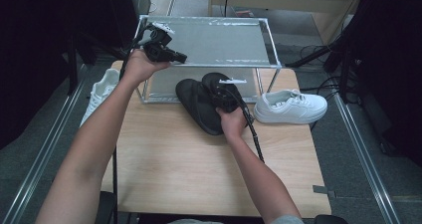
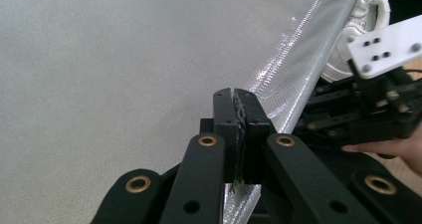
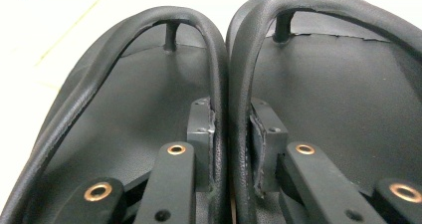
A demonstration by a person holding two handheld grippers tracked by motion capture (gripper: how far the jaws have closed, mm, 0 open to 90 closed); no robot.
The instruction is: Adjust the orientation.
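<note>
A pair of black flip-flops [image 1: 196, 104] lies side by side on the wooden table [image 1: 189, 169], in front of a metal rack [image 1: 214, 40]. My right gripper [image 1: 219, 92] is shut on them. In the right gripper view its jaws [image 3: 230, 117] squeeze the two neighbouring inner straps of the flip-flops [image 3: 124, 84] together, one jaw inside each sandal. My left gripper [image 1: 178, 57] is held over the rack's front left corner. In the left gripper view its jaws [image 2: 234, 97] are shut, with the rack's grey shelf [image 2: 124, 84] behind them and its shiny front edge running under the tips.
A white sneaker [image 1: 291, 107] stands on the table to the right of the flip-flops. A second white sneaker [image 1: 102, 92] lies off the table's left edge, beside the rack. The rack's legs and lower space stand just behind the flip-flops. Cables trail on the floor at the right.
</note>
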